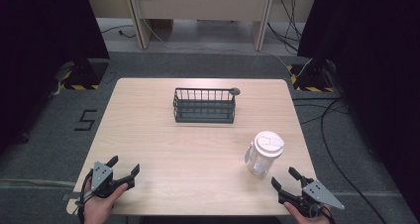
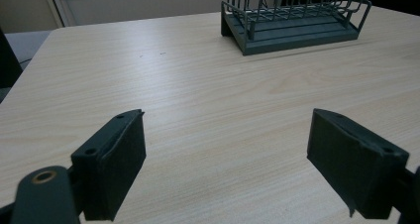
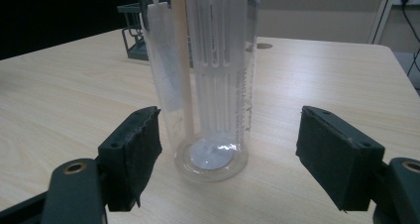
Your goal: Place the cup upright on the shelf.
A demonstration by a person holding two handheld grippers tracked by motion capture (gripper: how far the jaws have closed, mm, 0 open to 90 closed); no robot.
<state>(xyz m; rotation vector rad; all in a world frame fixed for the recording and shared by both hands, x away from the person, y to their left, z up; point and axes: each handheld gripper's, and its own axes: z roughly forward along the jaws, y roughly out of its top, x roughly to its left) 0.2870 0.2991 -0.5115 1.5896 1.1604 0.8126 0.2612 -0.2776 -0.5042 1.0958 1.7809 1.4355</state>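
Both grippers are held low at the near edge of the table (image 1: 163, 149): the left gripper (image 1: 126, 167) and the right gripper (image 1: 283, 179), each with jaws spread wide and nothing between them. A clear bottle (image 1: 264, 154) with a white lid is stood upright just ahead of the right gripper, well apart from the wire basket (image 1: 204, 105) farther back. The approach seems to be in hand; next, the right jaws would need to be brought around the bottle's body and pressed together.
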